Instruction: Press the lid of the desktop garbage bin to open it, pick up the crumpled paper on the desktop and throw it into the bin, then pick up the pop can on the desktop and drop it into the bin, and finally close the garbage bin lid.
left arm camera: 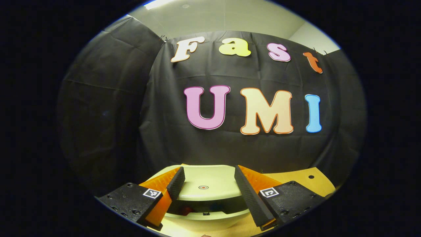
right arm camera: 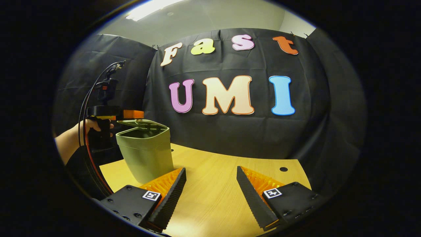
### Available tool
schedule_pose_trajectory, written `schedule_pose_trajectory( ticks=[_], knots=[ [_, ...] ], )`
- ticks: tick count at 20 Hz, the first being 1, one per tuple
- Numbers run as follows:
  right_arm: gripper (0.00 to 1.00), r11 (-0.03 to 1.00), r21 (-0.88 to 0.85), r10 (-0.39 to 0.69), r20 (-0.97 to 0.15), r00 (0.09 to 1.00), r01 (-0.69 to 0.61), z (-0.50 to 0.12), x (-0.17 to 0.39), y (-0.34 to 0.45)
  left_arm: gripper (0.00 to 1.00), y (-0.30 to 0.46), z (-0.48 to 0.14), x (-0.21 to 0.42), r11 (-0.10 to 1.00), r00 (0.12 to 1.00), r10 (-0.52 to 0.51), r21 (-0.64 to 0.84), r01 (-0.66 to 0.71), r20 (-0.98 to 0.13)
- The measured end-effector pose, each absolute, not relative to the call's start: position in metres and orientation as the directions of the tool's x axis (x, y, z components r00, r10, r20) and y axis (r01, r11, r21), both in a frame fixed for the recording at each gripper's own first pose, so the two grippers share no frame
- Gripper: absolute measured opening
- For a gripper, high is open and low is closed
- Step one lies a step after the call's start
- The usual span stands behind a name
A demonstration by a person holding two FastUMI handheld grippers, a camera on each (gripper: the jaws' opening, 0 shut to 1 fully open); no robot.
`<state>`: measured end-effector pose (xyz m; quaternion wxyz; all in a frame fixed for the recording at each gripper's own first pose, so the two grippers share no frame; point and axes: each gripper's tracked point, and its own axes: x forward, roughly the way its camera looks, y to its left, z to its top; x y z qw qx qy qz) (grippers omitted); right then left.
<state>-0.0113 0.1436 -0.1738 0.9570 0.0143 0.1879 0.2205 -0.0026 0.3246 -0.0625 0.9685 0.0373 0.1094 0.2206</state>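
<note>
The pale green desktop bin [right arm camera: 144, 154] stands at the table's left side. Its lid [right arm camera: 142, 124] is tilted partway up, with a dark gap under it. Just above the lid hovers my left gripper [right arm camera: 133, 114], held by a hand [right arm camera: 86, 125]; whether it touches the lid I cannot tell. In the left gripper view the lid [left arm camera: 204, 182], marked with a small red dot, lies right under my open left gripper [left arm camera: 209, 169]. Dim red and blue shapes show in the gap [left arm camera: 197, 208] below the lid. My right gripper [right arm camera: 210, 169] is open over bare table, to the right of the bin.
The wooden table [right arm camera: 223, 197] runs back to the black cloth wall. It has a small round hole [right arm camera: 283, 169] near its far right edge. A cable [right arm camera: 86, 98] loops up from the left gripper's handle.
</note>
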Motion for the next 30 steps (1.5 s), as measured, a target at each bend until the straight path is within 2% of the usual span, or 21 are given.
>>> schedule_pose_trajectory(
  ticks=[10,11,12,15,16,18,20,22,23,24,27,28,30],
  knots=[
    [0.97,0.903,0.101,0.426,-0.354,0.833,-0.419,-0.175,-0.01,0.144,0.95,0.318,-0.114,-0.022,0.892,0.847,0.452,0.151,-0.427,-0.28],
    [0.94,0.904,0.104,0.424,-0.35,0.835,-0.415,-0.173,-0.008,0.144,0.93,0.317,-0.113,-0.025,0.89,0.851,0.455,0.162,-0.426,-0.262],
    [0.97,0.904,0.109,0.425,-0.347,0.836,-0.413,-0.174,-0.008,0.144,0.94,0.317,-0.107,-0.022,0.889,0.853,0.457,0.168,-0.427,-0.252],
    [0.97,0.908,0.12,0.418,-0.342,0.842,-0.402,-0.176,-0.006,0.143,0.95,0.317,-0.114,-0.022,0.882,0.847,0.468,0.18,-0.435,-0.252],
    [0.94,0.91,0.127,0.413,-0.341,0.844,-0.394,-0.177,-0.005,0.142,0.95,0.317,-0.116,-0.023,0.882,0.846,0.469,0.189,-0.432,-0.252],
    [0.97,0.914,0.149,0.406,-0.345,0.847,-0.377,-0.181,-0.006,0.14,0.96,0.316,-0.116,-0.024,0.879,0.851,0.467,0.232,-0.417,-0.241],
    [0.94,0.918,0.164,0.397,-0.345,0.85,-0.362,-0.182,-0.006,0.139,0.96,0.315,-0.119,-0.025,0.892,0.858,0.448,0.192,-0.409,-0.253],
    [0.97,0.922,0.16,0.387,-0.335,0.859,-0.352,-0.178,-0.005,0.135,0.96,0.314,-0.121,-0.029,0.91,0.865,0.415,0.151,-0.387,-0.283],
    [0.94,0.925,0.159,0.38,-0.327,0.865,-0.346,-0.174,-0.002,0.133,0.96,0.312,-0.12,-0.029,0.912,0.87,0.41,0.148,-0.383,-0.275],
    [0.97,0.926,0.166,0.375,-0.314,0.872,-0.338,-0.168,0.0,0.132,0.95,0.313,-0.119,-0.029,0.912,0.87,0.408,0.157,-0.378,-0.276],
    [0.97,0.933,0.168,0.353,-0.265,0.897,-0.318,-0.144,0.01,0.123,0.92,0.305,-0.109,-0.029,0.918,0.89,0.391,0.163,-0.361,-0.233],
    [0.97,0.939,0.156,0.336,-0.24,0.911,-0.306,-0.132,0.015,0.115,0.94,0.301,-0.102,-0.026,0.916,0.895,0.396,0.157,-0.369,-0.204],
    [0.97,0.952,0.136,0.298,-0.191,0.935,-0.275,-0.112,0.026,0.102,0.92,0.273,-0.075,-0.022,0.929,0.928,0.361,0.116,-0.351,-0.088]
  ],
)
